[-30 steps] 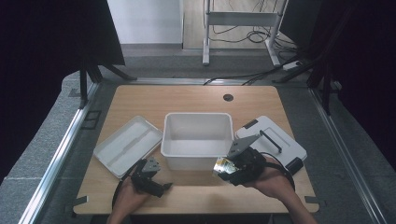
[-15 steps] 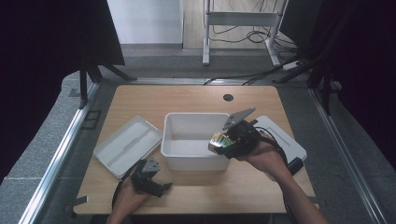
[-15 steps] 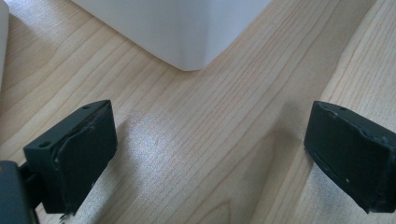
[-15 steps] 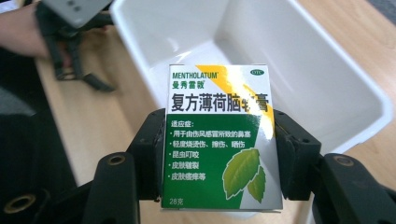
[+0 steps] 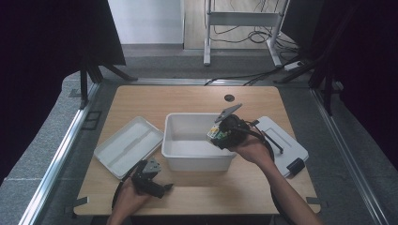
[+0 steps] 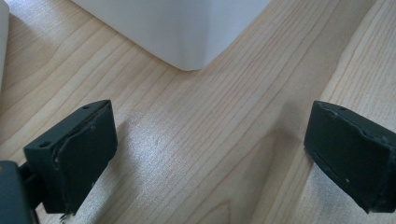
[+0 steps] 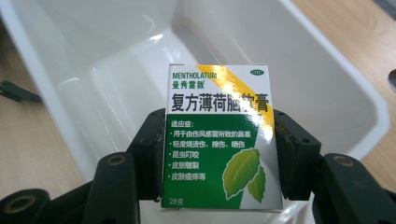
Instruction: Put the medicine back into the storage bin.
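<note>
Overhead, right gripper (image 5: 217, 133) tilts Mentholatum box (image 7: 219, 135) above white bin (image 5: 187, 161).

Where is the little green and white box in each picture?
High view: the box sits in the right gripper, over the white tub's right end.
Left gripper view: another thing is there, the tub's corner.
Right gripper view: box centre, between the jaws.
Shared landmark: the white tub.
</note>
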{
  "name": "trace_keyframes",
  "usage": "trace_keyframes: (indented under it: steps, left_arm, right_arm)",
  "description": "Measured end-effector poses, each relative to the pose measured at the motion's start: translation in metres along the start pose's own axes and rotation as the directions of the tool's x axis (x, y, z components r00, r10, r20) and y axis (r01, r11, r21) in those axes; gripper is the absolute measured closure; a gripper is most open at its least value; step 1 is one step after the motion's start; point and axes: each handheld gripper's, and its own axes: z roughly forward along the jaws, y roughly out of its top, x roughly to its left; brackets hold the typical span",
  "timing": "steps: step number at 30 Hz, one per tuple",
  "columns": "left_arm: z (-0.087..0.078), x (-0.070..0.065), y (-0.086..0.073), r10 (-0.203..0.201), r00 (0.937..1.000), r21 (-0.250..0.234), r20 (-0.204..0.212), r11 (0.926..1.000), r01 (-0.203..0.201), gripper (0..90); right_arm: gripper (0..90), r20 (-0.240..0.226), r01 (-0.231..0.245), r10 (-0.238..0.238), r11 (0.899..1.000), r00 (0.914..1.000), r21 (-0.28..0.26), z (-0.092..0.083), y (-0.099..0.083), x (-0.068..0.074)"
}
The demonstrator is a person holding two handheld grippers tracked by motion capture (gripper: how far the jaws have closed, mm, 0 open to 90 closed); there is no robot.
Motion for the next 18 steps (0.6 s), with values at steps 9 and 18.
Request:
trace_keyframes:
  steps: [9,18]
  left_arm:
    - [0.000,0.000,0.000,-0.002,1.0000,0.000,-0.003,1.0000,0.002,2.6]
    - [0.000,-0.002,0.000,-0.018,0.9997,-0.001,-0.015,0.9998,0.018,2.3]
  right_arm:
    - [44.8,-0.003,-0.008,0.008,0.999,1.0000,0.049,0.029,-0.007,-0.001]
    - [36.1,0.000,-0.035,0.036,0.997,0.9994,0.065,0.038,-0.002,-0.001]
